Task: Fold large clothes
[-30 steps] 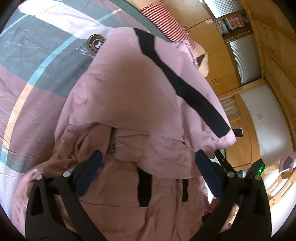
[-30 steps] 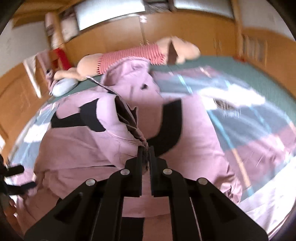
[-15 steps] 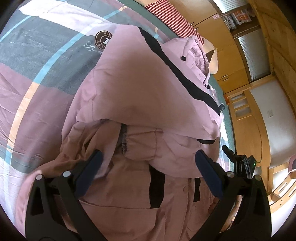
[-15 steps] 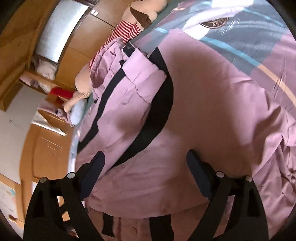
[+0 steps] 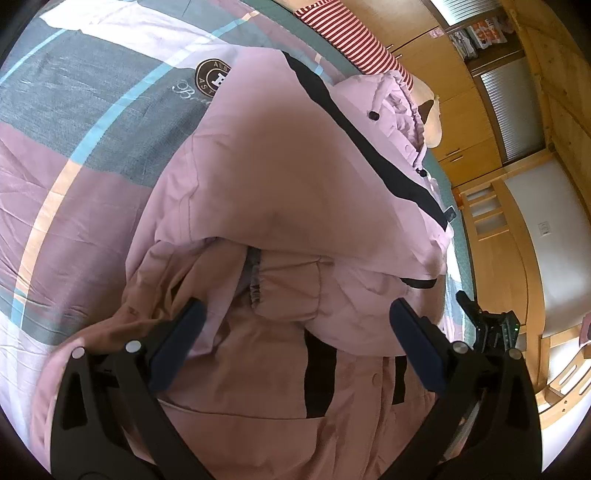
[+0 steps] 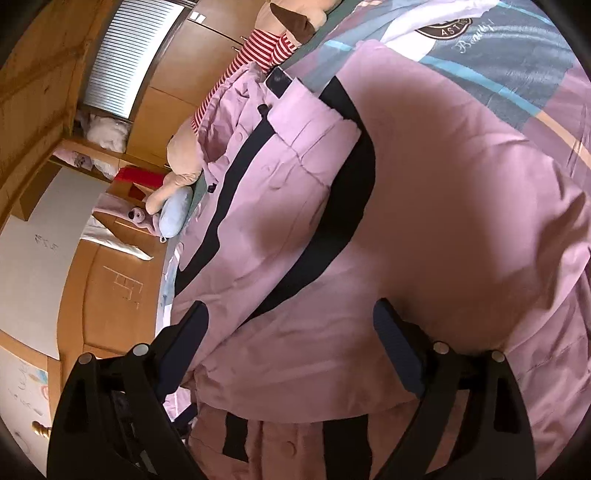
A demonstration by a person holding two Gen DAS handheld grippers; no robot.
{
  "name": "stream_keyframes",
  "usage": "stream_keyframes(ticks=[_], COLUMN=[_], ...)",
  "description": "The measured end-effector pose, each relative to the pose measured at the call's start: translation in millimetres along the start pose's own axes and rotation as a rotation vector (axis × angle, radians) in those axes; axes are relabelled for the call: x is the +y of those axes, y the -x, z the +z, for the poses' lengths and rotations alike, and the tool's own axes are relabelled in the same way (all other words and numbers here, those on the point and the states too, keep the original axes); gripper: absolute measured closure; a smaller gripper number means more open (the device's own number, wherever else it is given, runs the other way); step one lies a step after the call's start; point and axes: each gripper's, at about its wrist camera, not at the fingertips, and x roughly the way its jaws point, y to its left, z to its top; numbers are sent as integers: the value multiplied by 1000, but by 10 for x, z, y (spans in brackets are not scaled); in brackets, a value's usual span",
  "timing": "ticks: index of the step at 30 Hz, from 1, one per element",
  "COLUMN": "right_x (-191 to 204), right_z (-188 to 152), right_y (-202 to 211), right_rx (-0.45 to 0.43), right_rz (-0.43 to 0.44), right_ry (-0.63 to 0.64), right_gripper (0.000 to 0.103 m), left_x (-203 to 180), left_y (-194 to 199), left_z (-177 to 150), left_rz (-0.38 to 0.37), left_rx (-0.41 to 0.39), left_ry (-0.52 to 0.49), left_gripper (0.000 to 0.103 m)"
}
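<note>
Released jacket (image 6: 424, 206) beneath right gripper (image 6: 288, 343)

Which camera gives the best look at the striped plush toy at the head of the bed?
The right wrist view. There the plush toy shows its red-and-white striped body, tan limbs and brown patch beyond the pink jacket. The left wrist view catches only a strip of its stripes and a tan end behind the jacket.

The quilt (image 6: 517, 70) ahead of the right tool bears a round badge (image 6: 445, 27) with "AST" legible and script "Beauty" (image 6: 474, 37) under it. On the cardboard box (image 6: 110, 280) left of that tool, a scrawl is unreadable.
</note>
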Motion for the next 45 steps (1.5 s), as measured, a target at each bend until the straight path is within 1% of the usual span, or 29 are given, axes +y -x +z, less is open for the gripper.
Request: stream_keyframes(ticks=[2,6,10,11,13,15,16,17,18,19,20,21,22,23,25,27,29,31,33,36,39,40,41,42,43,44,45], right_x=[67,275,444,458,462,477,510,544,554,565,582,582,586,600,722,852,913,900,829,615,504,518,532,533,538,518,484], right_z=[-30,-35,32,60,118,148,161,167,160,150,142,138,129,118,51,-38,-158,-280,-387,-506,-577,-590,-598,-600,-584,-555,-523], right_y=[9,-73,-385,-484,-684,-801,-857,-892,-891,-886,-868,-838,-778,-729,-557,-397,-198,-62,-2,-34,-96,-122,-122,-115,-104,-81,-54], right_rx=[33,50,83,93,111,121,128,126,121,117,112,107,97,90,82,86,111,131,140,157,167,166,166,164,165,165,163], right_rz=[57,43,24,16,29,28,0,-39,-67,-87,-83,-63,-32,-12,21,26,53,60,33,-20,-53,-66,-97,-121,-142,-136,-122], right_ry=[-33,-6,1,-14,-61,-85,-73,-50,-33,-12,14,19,14,12,58,113,134,150,179,215,233,251,280,298,312,308,294], right_gripper=[12,12,12,12,12,15,22,37,47,68,86,92,97,98,99,99,99,99,99,99,98,95,83,76,59,47,45], left_x=[-26,-48,7,34,81,110,117,117,114,106,100,97,96,102,101,104,103,101,73,-11,-151,-180,-210,-221,-206,-204,-203], left_y=[-18,-53,-25,-16,2,9,8,4,1,-4,-8,-8,-10,-9,-11,-8,-8,5,26,49,33,21,-7,-39,-60,-81,-95], left_z=[1,0,20,31,48,57,60,59,55,53,51,49,49,51,51,58,60,52,33,-4,-58,-68,-83,-93,-88,-93,-93], left_rz=[17,42,2,-17,-45,-60,-64,-63,-60,-56,-52,-51,-51,-52,-54,-56,-56,-56,-47,-16,33,44,60,76,87,98,106], left_rx=[1,9,16,18,23,26,27,28,30,32,33,35,37,37,36,32,31,25,15,-5,-26,-26,-22,-15,-11,-9,-6], left_ry=[-4,-18,8,25,52,68,72,72,70,66,63,61,60,61,63,67,68,71,64,28,-48,-66,-85,-96,-101,-105,-110], left_gripper=[2,2,2,2,2,2,2,2,2,2,2,2,2,2,2,2,2,2,2,2,2,2,2,2,2,2,2])
